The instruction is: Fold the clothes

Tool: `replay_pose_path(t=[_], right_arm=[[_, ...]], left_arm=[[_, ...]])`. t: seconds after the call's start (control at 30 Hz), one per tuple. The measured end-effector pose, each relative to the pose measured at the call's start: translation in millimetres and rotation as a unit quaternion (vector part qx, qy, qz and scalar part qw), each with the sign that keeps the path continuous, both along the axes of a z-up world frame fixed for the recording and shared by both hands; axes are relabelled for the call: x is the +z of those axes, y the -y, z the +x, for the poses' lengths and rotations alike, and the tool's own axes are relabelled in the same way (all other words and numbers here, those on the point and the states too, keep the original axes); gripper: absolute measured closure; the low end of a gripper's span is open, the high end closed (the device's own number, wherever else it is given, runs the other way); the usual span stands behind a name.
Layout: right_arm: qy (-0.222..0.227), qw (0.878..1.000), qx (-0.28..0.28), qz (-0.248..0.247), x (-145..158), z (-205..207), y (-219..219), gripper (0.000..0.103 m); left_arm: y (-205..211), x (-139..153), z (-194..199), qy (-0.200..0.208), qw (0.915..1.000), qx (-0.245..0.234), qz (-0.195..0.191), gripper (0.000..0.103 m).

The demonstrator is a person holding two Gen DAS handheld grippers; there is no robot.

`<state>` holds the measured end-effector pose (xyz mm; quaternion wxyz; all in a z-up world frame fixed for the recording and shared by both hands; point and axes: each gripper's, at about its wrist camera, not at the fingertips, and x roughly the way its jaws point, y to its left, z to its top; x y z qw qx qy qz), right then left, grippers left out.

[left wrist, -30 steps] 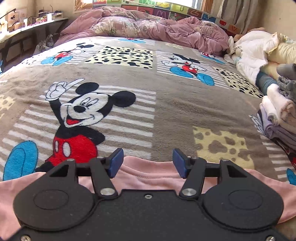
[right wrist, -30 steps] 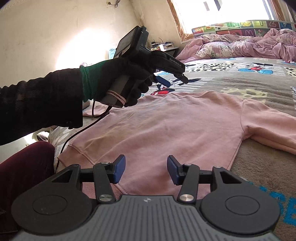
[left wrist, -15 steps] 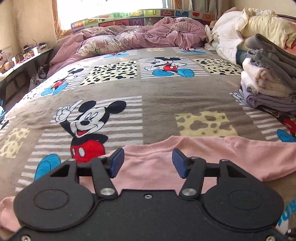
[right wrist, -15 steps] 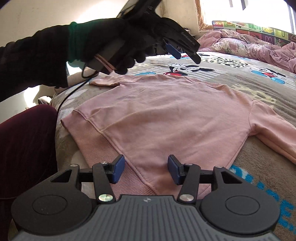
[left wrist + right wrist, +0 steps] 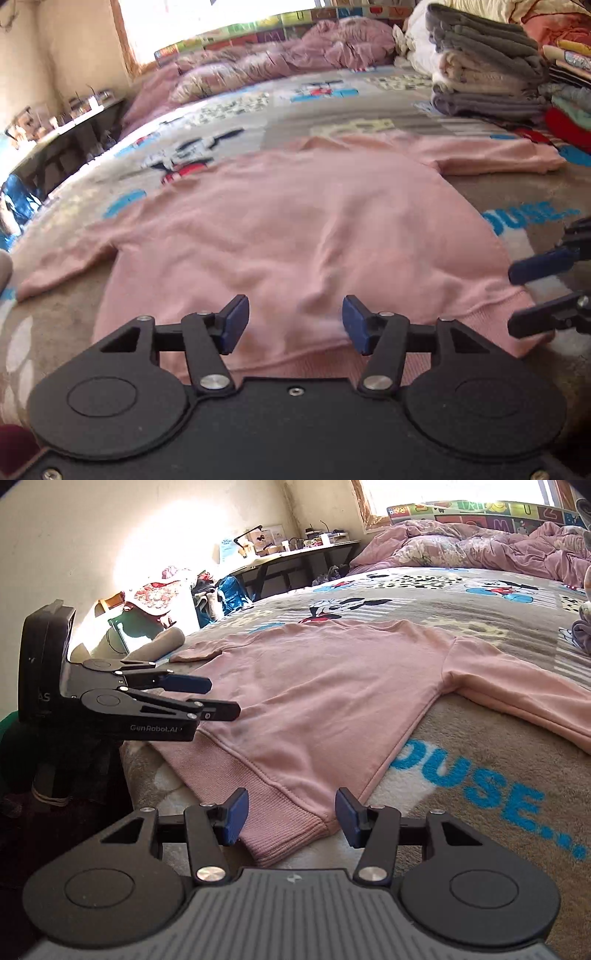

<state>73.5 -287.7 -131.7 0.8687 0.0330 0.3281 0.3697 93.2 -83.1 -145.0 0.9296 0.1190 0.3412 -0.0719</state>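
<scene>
Sweatshirt (image 5: 321,698), pink, lay flat mid-frame on the bed (image 5: 480,768). Left claw (image 5: 293,319) hovered released over its hem; right claw (image 5: 290,816) gaped released at the lower hem corner.

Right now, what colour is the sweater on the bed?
Pink, seen best from the right wrist: the sweater.

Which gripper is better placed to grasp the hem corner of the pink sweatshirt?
Right, probably: the right gripper is open, with the pink sweatshirt hem corner between its fingers. The left gripper is open mid-hem.
</scene>
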Motion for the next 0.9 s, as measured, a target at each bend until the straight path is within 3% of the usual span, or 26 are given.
replay_pose_path(t=[0.03,0.17,0.23,0.27,0.4,0.5,0.67,0.83,0.9], right_arm=[[-0.001,1.000,0.000,-0.001,-0.1,-1.1,1.2,0.050],[-0.011,1.000,-0.011,-0.004,0.0,-4.5,8.2,0.050],[-0.015,1.000,-0.019,0.009,1.5,-5.9,16.0,0.050],[-0.017,0.999,-0.026,0.016,2.5,-6.3,20.4,0.050],[-0.029,0.988,-0.140,0.063,3.9,1.8,60.1,0.039],[-0.050,0.964,-0.233,0.119,-2.0,8.0,98.3,0.039],[-0.068,0.909,-0.345,0.224,-15.2,5.3,156.6,0.038],[-0.076,0.859,-0.417,0.287,-30.4,-2.2,194.9,0.038],[-0.079,0.836,-0.445,0.312,-36.4,-5.2,210.3,0.038]], left_arm=[[-0.7,-3.9,-0.3,-0.013,0.9999,0.001,-0.009,0.047],[3.8,10.9,-15.1,0.022,0.9996,-0.010,-0.016,0.046],[7.9,-0.5,-13.9,-0.021,0.9989,-0.027,-0.031,0.042],[9.8,-0.3,-16.7,-0.020,0.9991,-0.029,-0.025,0.041],[22.2,8.6,-25.9,-0.001,0.9985,-0.054,-0.008,0.041],[54.7,10.2,-24.1,0.015,0.9942,-0.103,0.027,0.040],[108.8,12.8,-21.2,0.040,0.9782,-0.185,0.085,0.040],[169.1,10.2,-10.8,0.072,0.9516,-0.258,0.151,0.040],[199.1,3.8,-2.3,0.095,0.9350,-0.283,0.191,0.040]])
